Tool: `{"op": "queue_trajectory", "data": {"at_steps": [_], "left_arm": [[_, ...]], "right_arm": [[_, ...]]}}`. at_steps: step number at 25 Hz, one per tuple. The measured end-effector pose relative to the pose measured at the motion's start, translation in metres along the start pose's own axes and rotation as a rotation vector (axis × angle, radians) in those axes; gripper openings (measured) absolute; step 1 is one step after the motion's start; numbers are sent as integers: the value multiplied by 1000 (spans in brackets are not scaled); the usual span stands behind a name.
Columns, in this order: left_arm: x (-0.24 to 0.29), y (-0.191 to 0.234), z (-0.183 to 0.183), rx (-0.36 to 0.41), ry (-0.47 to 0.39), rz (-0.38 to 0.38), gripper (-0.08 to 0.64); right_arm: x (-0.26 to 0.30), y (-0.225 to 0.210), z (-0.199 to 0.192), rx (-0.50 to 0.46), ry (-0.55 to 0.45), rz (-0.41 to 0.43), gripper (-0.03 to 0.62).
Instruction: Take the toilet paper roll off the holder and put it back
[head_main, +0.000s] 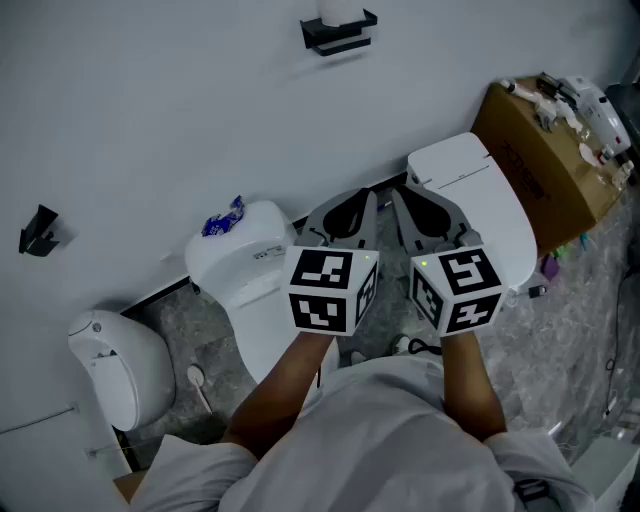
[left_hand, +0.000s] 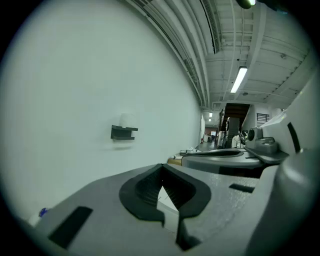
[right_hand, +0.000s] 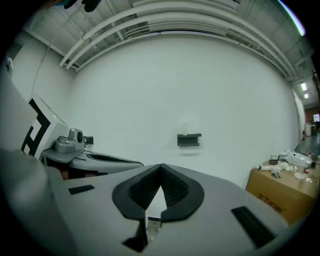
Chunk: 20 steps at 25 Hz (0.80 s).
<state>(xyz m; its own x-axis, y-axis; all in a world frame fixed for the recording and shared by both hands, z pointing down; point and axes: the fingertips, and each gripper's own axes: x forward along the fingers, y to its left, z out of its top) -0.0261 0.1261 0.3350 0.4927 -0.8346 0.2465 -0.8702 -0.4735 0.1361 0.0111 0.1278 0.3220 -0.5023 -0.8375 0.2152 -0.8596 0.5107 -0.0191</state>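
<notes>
A white wall (head_main: 150, 120) backs a cardboard box (head_main: 540, 170) and what looks like grey stone floor (head_main: 560, 350).

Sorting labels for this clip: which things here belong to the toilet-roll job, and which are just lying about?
Job: toilet paper roll, holder, left gripper, right gripper.
Lying about: cardboard box, blue wrapper, toilets, black wall bracket.

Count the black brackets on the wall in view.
2. One holder at top centre of the head view, under the white roll; one smaller bracket far left. Others may be out of frame.
</notes>
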Motion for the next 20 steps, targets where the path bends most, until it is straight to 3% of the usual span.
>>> {"op": "queue_trajectory", "data": {"at_steps": [20], "left_arm": [[6,-5,0,-14,-8,-53,3]], "right_arm": [[3,8,0,1,1,0,2]]}}
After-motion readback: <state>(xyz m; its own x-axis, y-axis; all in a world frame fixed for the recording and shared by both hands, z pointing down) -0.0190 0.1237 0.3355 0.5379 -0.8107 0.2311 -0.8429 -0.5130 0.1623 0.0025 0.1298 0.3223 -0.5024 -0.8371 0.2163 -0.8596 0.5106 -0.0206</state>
